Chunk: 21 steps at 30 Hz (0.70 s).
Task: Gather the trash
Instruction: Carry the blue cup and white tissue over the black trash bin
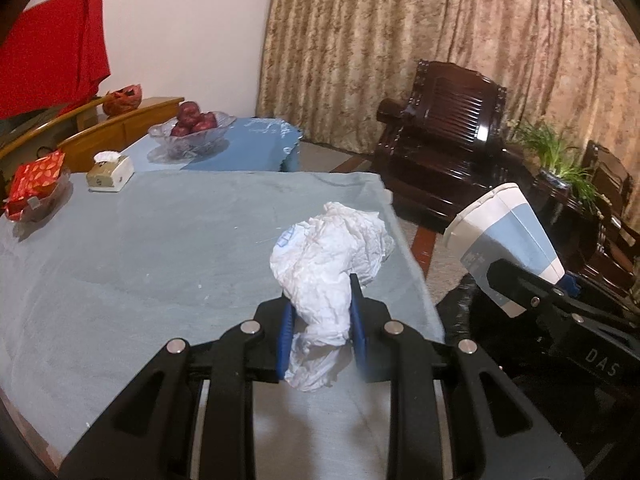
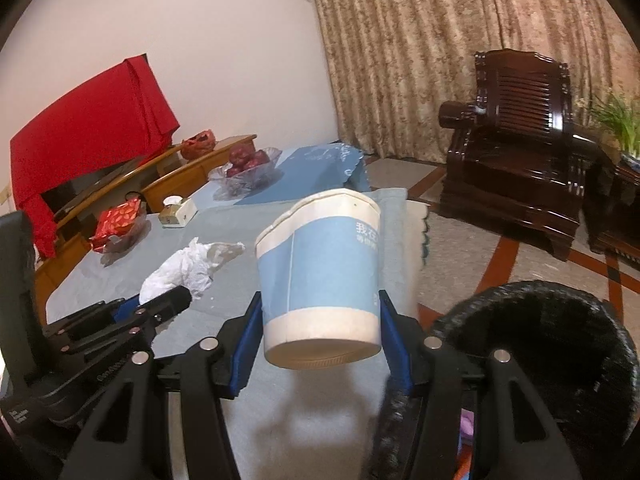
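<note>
A crumpled white tissue wad (image 1: 328, 264) is pinched between the blue pads of my left gripper (image 1: 320, 320), lifted over the grey-blue tablecloth (image 1: 140, 260). My right gripper (image 2: 320, 336) is shut on a blue and white paper cup (image 2: 324, 280), held tilted with its base toward the camera. The left wrist view shows that cup (image 1: 508, 240) off the table's right edge, over a black-lined trash bin (image 1: 460, 308). In the right wrist view the tissue (image 2: 188, 268) and left gripper (image 2: 160, 304) sit at the left, and the bin's open mouth (image 2: 540, 352) lies at lower right.
On the table's far side are a red snack packet in a dish (image 1: 36, 188), a tissue box (image 1: 110, 174) and a glass bowl of red apples (image 1: 192, 128). A dark wooden armchair (image 1: 440, 140), a potted plant (image 1: 560, 160) and curtains stand beyond.
</note>
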{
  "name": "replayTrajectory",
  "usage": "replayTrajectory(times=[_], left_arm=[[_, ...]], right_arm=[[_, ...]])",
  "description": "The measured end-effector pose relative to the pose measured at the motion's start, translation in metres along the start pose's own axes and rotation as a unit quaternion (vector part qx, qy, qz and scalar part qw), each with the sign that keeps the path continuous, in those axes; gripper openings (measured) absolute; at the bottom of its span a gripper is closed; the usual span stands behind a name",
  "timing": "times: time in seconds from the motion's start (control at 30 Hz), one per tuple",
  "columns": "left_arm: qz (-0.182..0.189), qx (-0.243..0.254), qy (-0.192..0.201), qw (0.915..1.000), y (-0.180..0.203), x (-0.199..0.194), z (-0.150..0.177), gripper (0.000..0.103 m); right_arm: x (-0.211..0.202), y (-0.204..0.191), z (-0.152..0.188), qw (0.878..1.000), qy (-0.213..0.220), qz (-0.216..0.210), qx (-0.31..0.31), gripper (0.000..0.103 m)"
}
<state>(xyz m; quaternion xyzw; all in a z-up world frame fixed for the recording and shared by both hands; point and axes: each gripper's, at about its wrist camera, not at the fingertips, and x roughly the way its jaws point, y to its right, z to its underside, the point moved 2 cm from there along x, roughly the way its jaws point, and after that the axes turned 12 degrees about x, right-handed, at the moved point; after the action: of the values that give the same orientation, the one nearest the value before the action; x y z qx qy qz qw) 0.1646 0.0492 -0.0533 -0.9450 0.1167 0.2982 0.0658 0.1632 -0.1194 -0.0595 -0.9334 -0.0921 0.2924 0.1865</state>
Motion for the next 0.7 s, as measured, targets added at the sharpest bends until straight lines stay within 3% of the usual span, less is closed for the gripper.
replayTrajectory(times=[0.7], left_arm=[[0.062,0.051,0.027,0.9964,0.095,-0.012,-0.008,0.024]], right_arm=[[-0.072,0.082,-0.001,0.996,0.049,0.069,0.042,0.054]])
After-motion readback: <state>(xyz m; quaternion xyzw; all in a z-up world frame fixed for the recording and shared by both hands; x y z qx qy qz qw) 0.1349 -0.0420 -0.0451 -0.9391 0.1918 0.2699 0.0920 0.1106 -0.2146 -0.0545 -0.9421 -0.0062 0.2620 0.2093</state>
